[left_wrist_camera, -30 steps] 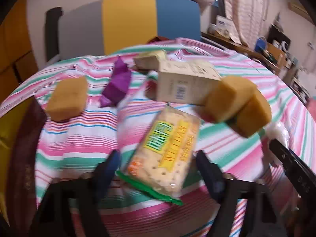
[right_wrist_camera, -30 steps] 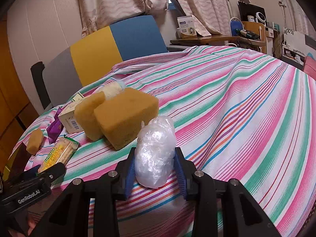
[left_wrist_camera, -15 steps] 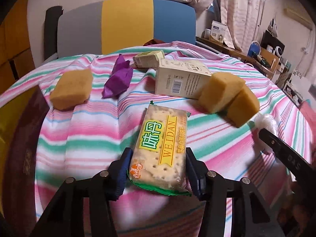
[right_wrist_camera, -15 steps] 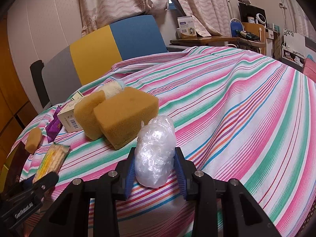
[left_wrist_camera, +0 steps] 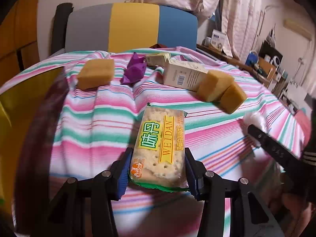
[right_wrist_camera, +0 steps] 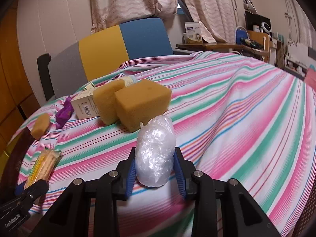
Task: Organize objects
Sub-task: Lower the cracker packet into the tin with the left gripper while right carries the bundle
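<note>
— Crackers: where's the cracker packet (left_wrist_camera: pixel 159 148)?
— Between the left gripper (left_wrist_camera: pixel 158 169) pads, which have just been closing onto its glossy sides; long axis straight ahead, over the striped cloth (left_wrist_camera: pixel 88 118).
— And the right gripper (right_wrist_camera: pixel 156 171)?
— Clamped on a crinkly plastic-wrapped bundle (right_wrist_camera: pixel 156 150); porous sponge blocks (right_wrist_camera: pixel 142 104) sit just beyond.

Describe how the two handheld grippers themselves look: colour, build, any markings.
Both are alike. The left gripper and right gripper have angular black frames with cut-out openings, silver round screw heads at the joints, and ridged blue pads lining the fingers. White lettering runs along the left gripper's side in the right wrist view, too blurred to read. No cables show.
</note>
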The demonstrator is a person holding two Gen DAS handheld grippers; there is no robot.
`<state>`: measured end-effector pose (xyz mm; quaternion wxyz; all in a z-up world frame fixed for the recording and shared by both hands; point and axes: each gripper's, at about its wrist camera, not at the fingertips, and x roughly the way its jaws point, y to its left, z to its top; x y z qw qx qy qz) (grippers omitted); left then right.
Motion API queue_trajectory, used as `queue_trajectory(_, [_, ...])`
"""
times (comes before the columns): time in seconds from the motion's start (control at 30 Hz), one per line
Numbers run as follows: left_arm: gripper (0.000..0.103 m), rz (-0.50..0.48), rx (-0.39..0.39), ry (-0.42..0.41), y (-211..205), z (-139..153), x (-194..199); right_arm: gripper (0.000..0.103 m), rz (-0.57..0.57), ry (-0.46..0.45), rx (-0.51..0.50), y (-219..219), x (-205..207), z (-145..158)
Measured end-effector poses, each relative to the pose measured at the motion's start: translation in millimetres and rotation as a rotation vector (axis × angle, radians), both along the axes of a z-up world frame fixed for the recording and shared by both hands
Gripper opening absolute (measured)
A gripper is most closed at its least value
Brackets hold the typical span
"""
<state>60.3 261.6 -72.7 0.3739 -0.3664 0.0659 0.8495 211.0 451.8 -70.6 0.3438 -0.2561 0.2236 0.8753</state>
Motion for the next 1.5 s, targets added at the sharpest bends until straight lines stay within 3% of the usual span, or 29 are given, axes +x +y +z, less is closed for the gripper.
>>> queue_trajectory(0.37, [0.05,0.02,0.103,0.015,-57,33,11,0.034,0.06,0.02,-0.077,-29,-8,4])
queue_trajectory(0.7, [0.05,0.159,0.142,0.028,-120,52,-4,0.034,0.193,0.053,-0.13,-67,-25,19])
queue_trajectory(1.07, [0.05,0.321,0.081,-0.021,-166,40,-44,0.034,0.398,0.102,-0.088,-128,-58,59])
queue_trajectory(1.23, [0.05,0.367,0.024,-0.092,-178,24,-65,0.034,0.504,0.135,-0.06,-160,-71,80])
queue_trajectory(1.5, [0.053,0.388,-0.054,-0.065,-184,16,-76,0.034,0.62,0.153,-0.062,-198,-85,93])
